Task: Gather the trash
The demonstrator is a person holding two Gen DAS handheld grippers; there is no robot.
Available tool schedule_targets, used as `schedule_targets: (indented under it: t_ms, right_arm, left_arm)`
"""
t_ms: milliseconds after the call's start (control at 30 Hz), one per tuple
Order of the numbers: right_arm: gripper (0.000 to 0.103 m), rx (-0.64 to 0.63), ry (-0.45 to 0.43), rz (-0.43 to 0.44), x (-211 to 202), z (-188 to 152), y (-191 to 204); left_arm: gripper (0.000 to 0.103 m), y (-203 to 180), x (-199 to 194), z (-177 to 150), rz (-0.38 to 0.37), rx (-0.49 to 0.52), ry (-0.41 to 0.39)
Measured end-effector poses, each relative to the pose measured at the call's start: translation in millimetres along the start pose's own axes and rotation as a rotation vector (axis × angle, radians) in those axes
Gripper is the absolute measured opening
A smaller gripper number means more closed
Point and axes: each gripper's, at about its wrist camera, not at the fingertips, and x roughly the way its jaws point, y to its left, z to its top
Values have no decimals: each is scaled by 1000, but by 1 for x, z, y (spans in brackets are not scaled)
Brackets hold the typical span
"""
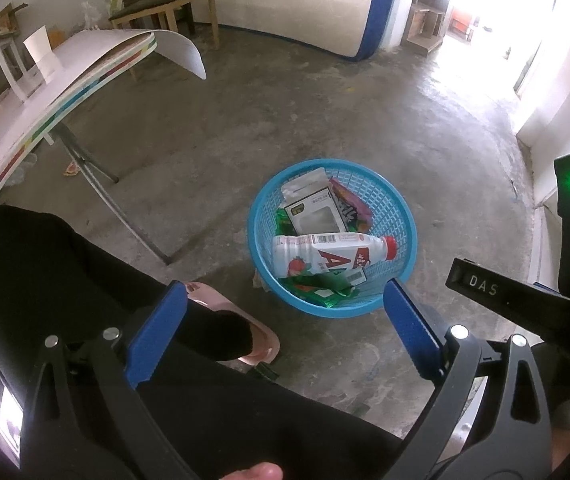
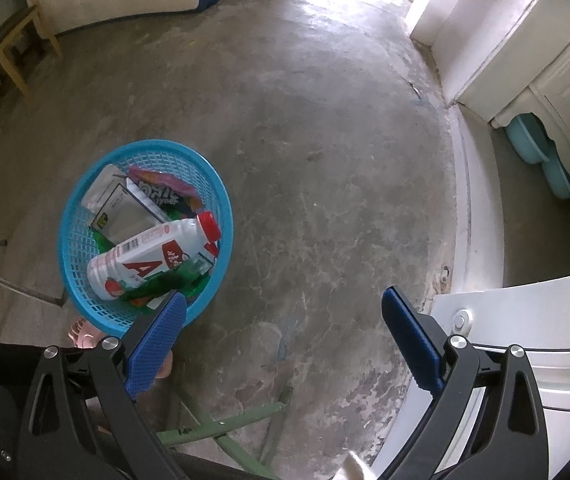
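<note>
"DAS" on black bar (image 1: pixel 485 280)

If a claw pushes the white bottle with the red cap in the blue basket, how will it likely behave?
The bottle lies on its side on loose wrappers, so it would probably roll or slide. Its smooth plastic body may slip between flat pads. It looks empty, so it is likely light, though that is unsure.

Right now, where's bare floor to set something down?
Open concrete floor between the blue basket and the white cabinet. Crowded: the basket itself, bottle and wrappers piled in; table legs beyond it.
</note>
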Motion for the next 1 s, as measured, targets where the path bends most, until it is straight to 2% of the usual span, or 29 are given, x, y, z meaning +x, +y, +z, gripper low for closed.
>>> schedule_targets:
  t_ms: [533, 833, 1000]
  right_arm:
    - [95, 18, 29, 43, 7, -4, -9]
    - [95, 10, 36, 31, 9, -4, -4]
    - [95, 13, 44, 28, 11, -4, -5]
  left_arm:
    - [95, 1, -10, -4, -13, -9, -13]
    - [95, 11, -5, -3, -40, -40, 17]
    - [95, 10, -5, -4, -31, -29, 12]
